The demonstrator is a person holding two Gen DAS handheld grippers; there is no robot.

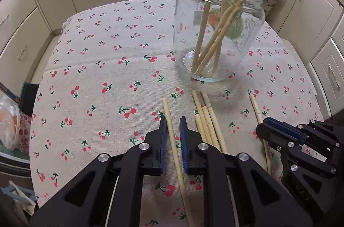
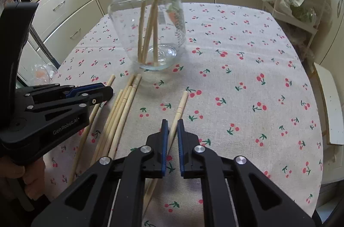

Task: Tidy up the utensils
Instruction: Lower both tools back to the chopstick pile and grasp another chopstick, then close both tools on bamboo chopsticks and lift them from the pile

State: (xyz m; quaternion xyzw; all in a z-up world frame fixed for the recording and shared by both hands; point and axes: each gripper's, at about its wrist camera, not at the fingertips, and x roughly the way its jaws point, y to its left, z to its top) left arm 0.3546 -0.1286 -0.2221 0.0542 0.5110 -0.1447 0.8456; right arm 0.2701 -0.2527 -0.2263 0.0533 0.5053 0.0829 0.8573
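On cherry-print cloth — slim wooden chopsticks, ribbed glass jar

Glass jar: clear, glossy. Chopsticks: pale matt wood. Tablecloth: woven cloth, cherry print. Left gripper: matt black plastic, ribbed blue pads, shiny metal pins.
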